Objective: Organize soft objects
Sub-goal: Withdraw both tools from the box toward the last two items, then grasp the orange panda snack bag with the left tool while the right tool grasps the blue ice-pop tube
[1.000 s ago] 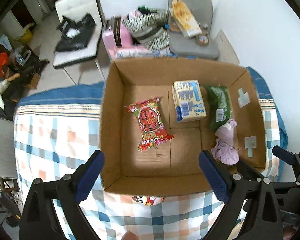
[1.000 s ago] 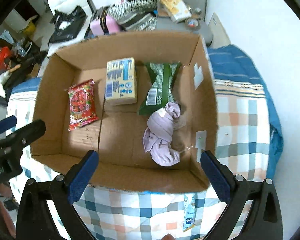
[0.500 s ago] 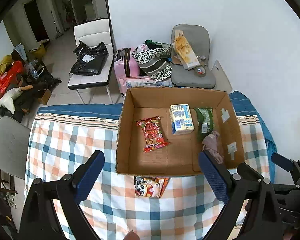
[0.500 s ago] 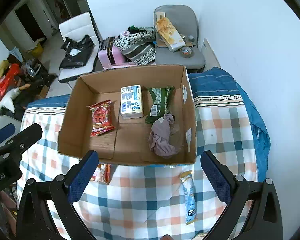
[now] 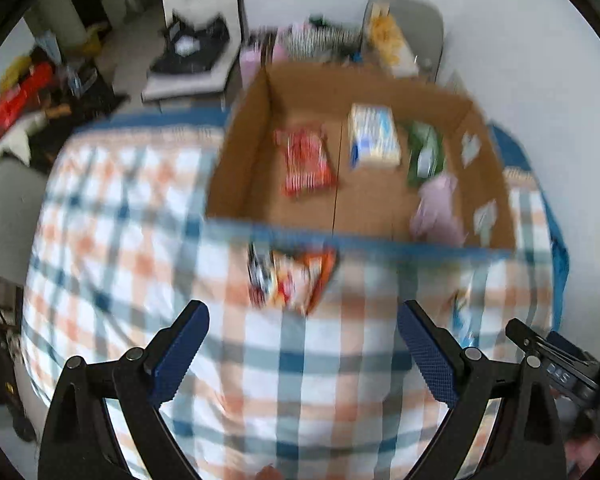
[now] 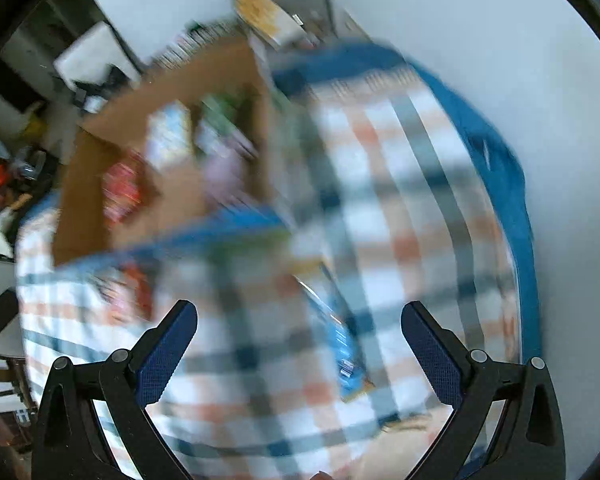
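A cardboard box (image 5: 240, 168) sits on a checked cloth and holds a red snack bag (image 5: 306, 162), a pale carton (image 5: 374, 140), a green packet (image 5: 426, 152) and a lilac cloth (image 5: 438, 208). An orange snack pack (image 5: 290, 278) lies on the cloth in front of the box, just beyond my open, empty left gripper (image 5: 302, 344). My right gripper (image 6: 298, 338) is open and empty over a blue packet (image 6: 340, 344) on the cloth. The box (image 6: 172, 200) is blurred at the right wrist view's upper left.
The checked cloth (image 5: 120, 220) covers a bed-like surface edged in blue. A white wall (image 6: 540, 80) is close on the right. Behind the box stand a grey chair (image 5: 412, 20) with items and a white chair (image 5: 196, 40) with a black bag.
Both grippers pulled back from over the box and dropped toward the cloth in front of it. The right view swung right, over the blue packet. Both views are motion-blurred now.
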Available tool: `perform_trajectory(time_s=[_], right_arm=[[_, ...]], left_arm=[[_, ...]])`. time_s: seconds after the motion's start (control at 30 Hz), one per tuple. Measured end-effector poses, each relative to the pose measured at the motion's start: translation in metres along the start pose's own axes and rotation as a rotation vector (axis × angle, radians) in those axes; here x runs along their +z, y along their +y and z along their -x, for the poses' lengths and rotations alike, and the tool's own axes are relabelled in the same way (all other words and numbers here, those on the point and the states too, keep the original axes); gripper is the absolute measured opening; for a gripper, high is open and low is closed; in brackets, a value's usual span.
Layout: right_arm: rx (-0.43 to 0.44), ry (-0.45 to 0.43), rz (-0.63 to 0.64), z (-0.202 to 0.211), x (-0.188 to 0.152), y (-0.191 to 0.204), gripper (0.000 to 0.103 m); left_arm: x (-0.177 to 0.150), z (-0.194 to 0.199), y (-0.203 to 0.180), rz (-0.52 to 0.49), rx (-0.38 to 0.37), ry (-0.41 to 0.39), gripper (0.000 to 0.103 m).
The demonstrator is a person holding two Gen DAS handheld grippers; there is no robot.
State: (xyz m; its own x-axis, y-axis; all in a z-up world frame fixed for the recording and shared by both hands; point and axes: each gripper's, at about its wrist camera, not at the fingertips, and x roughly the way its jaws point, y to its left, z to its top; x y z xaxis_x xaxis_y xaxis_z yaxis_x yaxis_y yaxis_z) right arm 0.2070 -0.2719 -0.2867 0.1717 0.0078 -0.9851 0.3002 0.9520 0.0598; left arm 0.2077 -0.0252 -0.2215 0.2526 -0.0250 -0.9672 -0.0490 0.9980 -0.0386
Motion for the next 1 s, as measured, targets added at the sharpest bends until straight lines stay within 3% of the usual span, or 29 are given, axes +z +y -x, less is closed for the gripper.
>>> perform_trajectory(time_s=[0.17, 0.37, 0.43, 0.47, 0.53, 0.6, 0.8, 1.0], right_arm=[[0.021, 0.153, -0.044, -0.084, -0.019, -0.028, 0.102], [0.023, 0.208, -0.063, -0.133, -0.025, -0.026, 0.075], [-0.001, 0.221, -0.045, -0.14, -0.027, -0.021, 0.056], [-0.016, 0.205, -0.037, -0.138, -0.027, -0.019, 0.052], [-0.005, 0.211, -0.028, -0.136, -0.03, -0.015, 0.021], [0.007, 0.208, -0.017, -0.128, -0.034, -0.01, 0.018], [0.034, 0.183, 0.03, -0.112, -0.048, 0.007, 0.017], [0.023, 0.183, 0.041, -0.11, -0.051, 0.005, 0.017]], left_arm=[[-0.021, -0.046, 0.012, 0.048, 0.012, 0.128, 0.097], [-0.029, -0.083, 0.033, 0.129, 0.031, 0.206, 0.097], [-0.025, -0.092, 0.036, 0.114, 0.041, 0.212, 0.097], [-0.023, -0.097, 0.037, 0.105, 0.047, 0.216, 0.097], [-0.017, -0.105, 0.039, 0.098, 0.044, 0.227, 0.097], [-0.012, -0.114, 0.045, 0.136, 0.006, 0.26, 0.097], [-0.003, -0.143, 0.079, 0.425, -0.176, 0.316, 0.097], [-0.002, -0.169, 0.078, 0.518, -0.254, 0.324, 0.097]])
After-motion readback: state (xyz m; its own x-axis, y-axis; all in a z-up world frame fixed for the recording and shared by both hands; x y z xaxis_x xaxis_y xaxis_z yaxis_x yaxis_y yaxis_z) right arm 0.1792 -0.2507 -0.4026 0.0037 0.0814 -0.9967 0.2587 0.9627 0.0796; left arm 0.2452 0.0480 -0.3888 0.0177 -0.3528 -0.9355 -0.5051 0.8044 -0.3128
